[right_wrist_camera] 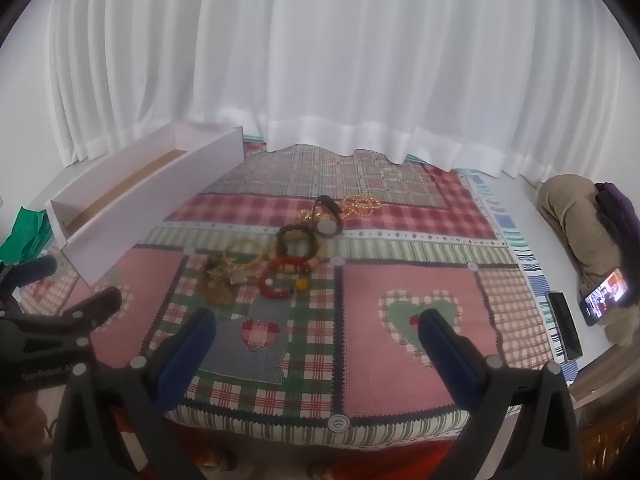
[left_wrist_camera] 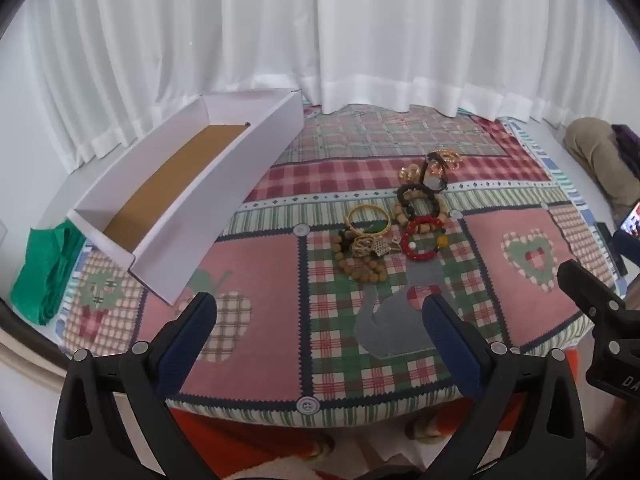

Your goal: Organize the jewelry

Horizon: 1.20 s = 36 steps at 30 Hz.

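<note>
From the left wrist, the left hand-held gripper [left_wrist_camera: 320,320] tilts downward over the patchwork quilt [left_wrist_camera: 256,272], jaws spread wide with nothing between them. The jewelry pile [left_wrist_camera: 384,224] lies ahead at the quilt's middle, and the white box [left_wrist_camera: 208,184] sits to its left. From the right wrist, the right hand-held gripper [right_wrist_camera: 316,332] tilts down likewise, wide and empty, the jewelry pile [right_wrist_camera: 280,256] ahead and slightly left, the white box [right_wrist_camera: 132,216] beyond it at far left.
</note>
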Tool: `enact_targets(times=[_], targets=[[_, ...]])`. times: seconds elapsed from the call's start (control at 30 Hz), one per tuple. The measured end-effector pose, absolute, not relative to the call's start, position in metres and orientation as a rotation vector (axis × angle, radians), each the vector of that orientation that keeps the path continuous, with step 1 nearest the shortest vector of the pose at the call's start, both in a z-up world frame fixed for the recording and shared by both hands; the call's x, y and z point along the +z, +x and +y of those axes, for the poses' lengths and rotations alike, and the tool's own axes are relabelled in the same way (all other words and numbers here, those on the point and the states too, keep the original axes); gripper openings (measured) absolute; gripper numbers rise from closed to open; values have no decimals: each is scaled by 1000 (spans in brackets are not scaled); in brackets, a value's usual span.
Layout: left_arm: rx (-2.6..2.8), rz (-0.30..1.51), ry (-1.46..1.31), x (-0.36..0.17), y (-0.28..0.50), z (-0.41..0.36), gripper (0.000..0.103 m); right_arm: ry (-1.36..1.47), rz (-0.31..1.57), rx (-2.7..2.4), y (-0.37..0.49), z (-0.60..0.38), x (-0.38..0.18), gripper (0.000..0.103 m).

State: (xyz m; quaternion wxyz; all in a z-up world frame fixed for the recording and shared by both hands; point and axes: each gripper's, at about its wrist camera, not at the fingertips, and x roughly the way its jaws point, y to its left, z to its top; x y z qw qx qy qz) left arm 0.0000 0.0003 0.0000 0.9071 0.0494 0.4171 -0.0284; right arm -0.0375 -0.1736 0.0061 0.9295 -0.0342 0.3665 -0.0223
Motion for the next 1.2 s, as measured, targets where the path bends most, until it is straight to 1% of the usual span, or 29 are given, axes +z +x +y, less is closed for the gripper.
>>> enact_targets(times=[0.57, 1.2], targets=[[-55, 857, 103, 9, -4, 0, 102, -47, 747, -38, -43, -173, 9, 103], [-52, 860, 108, 4, -7, 3, 102, -45, 743, -40, -43, -175, 8, 103]])
